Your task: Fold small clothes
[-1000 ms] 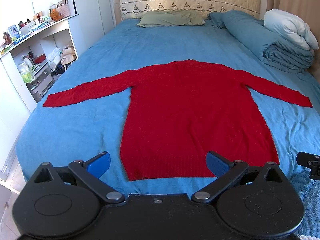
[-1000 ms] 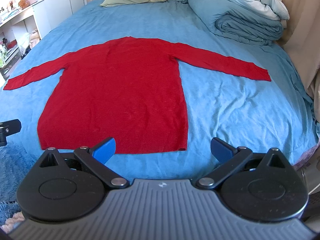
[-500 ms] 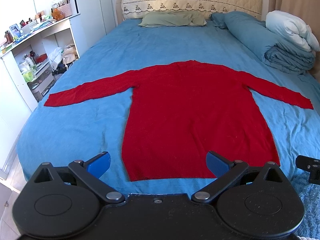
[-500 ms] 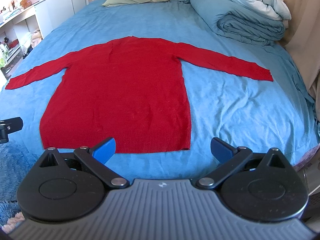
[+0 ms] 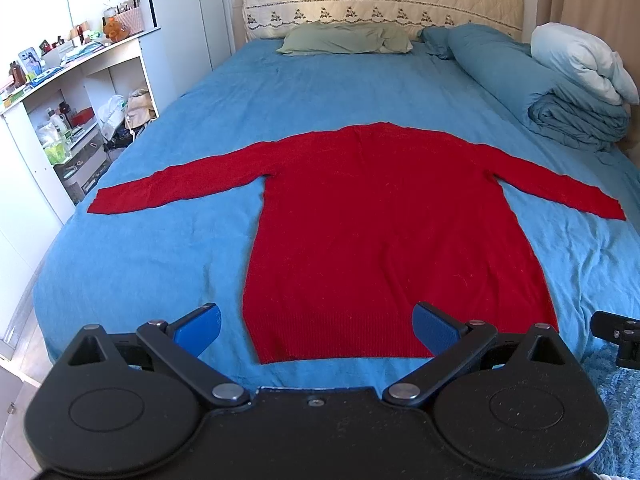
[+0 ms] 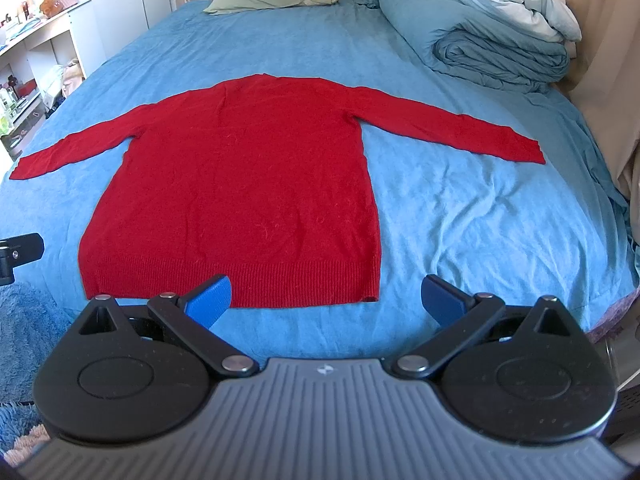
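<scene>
Lying flat, red sweater (image 5: 384,240) sits just beyond both wide-spread claws, left claw (image 5: 316,326), right claw (image 6: 326,298)

Bed: blue sheet (image 5: 200,248), wrinkled toward its right side.
Headboard (image 5: 380,4): cream, quilted, with an embroidered band.
Pillow (image 5: 344,38): green, flat against the headboard.
Duvet (image 6: 492,40): blue, rolled along the bed's right edge (a pale one (image 6: 520,4) lies on top).
Shelving (image 5: 60,112): white, left of the bed, crowded with bottles and small items.
Rug (image 6: 28,332): fluffy blue, at the bed's foot.
</scene>
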Demonstrator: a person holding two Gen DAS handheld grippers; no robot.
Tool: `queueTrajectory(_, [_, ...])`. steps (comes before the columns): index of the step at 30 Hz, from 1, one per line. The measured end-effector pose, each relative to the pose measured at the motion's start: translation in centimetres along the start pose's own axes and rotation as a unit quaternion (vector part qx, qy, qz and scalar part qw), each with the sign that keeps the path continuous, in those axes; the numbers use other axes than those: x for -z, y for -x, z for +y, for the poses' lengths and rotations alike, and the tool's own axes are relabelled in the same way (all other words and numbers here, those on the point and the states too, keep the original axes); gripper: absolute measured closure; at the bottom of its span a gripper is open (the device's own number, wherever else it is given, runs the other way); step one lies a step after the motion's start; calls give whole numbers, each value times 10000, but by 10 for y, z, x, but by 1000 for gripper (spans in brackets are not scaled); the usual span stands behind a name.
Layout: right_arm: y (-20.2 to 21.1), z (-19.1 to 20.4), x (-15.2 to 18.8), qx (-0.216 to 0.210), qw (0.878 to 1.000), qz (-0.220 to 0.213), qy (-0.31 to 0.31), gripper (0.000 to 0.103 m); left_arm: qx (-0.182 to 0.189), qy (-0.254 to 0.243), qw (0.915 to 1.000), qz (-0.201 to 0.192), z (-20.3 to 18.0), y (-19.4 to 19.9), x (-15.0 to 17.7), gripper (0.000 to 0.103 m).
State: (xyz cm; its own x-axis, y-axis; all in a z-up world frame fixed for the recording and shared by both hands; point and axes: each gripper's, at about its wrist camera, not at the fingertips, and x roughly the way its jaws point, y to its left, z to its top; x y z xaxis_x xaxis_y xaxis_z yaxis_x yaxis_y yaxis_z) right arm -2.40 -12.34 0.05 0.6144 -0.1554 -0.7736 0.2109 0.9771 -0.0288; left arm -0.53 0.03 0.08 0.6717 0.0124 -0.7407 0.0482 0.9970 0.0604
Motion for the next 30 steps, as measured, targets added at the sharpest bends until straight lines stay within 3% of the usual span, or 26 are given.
queueTrajectory(30, [3,1,-1,5,10000,-47,37,0,-33,14,10000,-41,3,4,-1,0])
